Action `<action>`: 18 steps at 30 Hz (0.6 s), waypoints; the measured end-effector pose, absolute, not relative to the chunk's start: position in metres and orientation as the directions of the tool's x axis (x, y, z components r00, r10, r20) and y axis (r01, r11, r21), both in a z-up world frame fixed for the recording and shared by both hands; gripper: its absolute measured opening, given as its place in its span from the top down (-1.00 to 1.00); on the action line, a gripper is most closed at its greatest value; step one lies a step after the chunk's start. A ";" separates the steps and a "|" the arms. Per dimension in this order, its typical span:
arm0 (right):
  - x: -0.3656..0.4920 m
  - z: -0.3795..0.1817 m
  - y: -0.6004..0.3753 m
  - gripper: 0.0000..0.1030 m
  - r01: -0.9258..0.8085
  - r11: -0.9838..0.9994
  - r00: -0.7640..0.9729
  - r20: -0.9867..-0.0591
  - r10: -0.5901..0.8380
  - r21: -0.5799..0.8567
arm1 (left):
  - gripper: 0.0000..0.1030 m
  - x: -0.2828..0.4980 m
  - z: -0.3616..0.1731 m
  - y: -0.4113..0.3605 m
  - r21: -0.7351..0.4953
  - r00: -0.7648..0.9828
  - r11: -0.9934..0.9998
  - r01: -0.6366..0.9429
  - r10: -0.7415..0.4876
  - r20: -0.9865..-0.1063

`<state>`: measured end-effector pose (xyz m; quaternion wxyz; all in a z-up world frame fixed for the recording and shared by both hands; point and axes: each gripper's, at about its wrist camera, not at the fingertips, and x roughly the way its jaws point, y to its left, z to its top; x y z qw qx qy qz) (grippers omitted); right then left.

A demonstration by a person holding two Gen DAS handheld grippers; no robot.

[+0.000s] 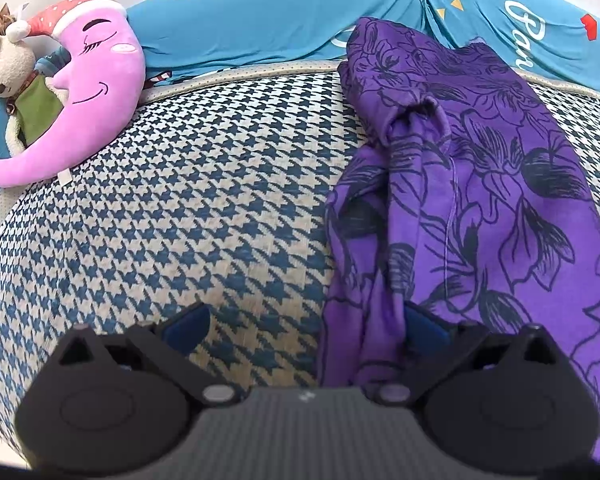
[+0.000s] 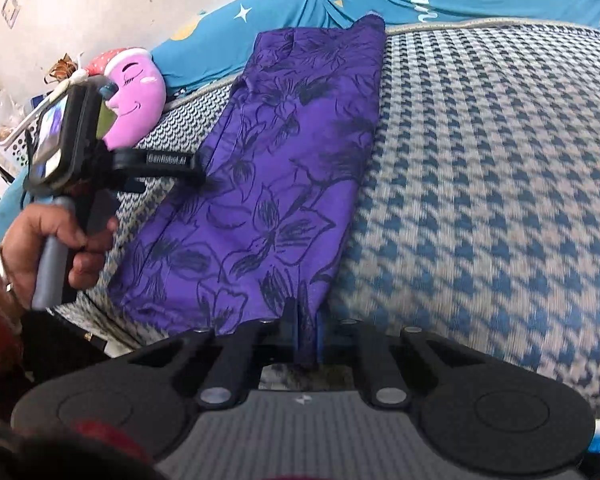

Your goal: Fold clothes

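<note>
A purple garment with black flower print (image 1: 480, 184) lies lengthwise on the houndstooth bed cover (image 1: 204, 200). It also shows in the right wrist view (image 2: 292, 168). My left gripper (image 1: 306, 326) is open at the garment's left edge; the cloth's edge lies between the jaws and drapes over the right fingertip (image 1: 424, 326). In the right wrist view the left gripper (image 2: 200, 172) touches the garment's left side. My right gripper (image 2: 306, 338) is shut on the garment's near right corner, with cloth pinched between the blue pads.
A pink moon plush (image 1: 88, 92) and a beige plush animal (image 1: 8, 68) lie at the far left. A blue printed pillow (image 1: 260, 20) runs along the back. The houndstooth cover (image 2: 500, 184) stretches right of the garment. A white basket (image 2: 8, 140) stands at the left.
</note>
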<state>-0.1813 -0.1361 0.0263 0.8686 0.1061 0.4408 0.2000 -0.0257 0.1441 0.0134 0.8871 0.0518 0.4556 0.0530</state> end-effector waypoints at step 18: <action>-0.173 0.056 -0.133 0.51 -0.299 0.926 0.590 -0.719 0.368 0.229 | -1.00 -0.009 0.033 0.137 0.025 0.633 0.996 -0.089 0.076 -0.770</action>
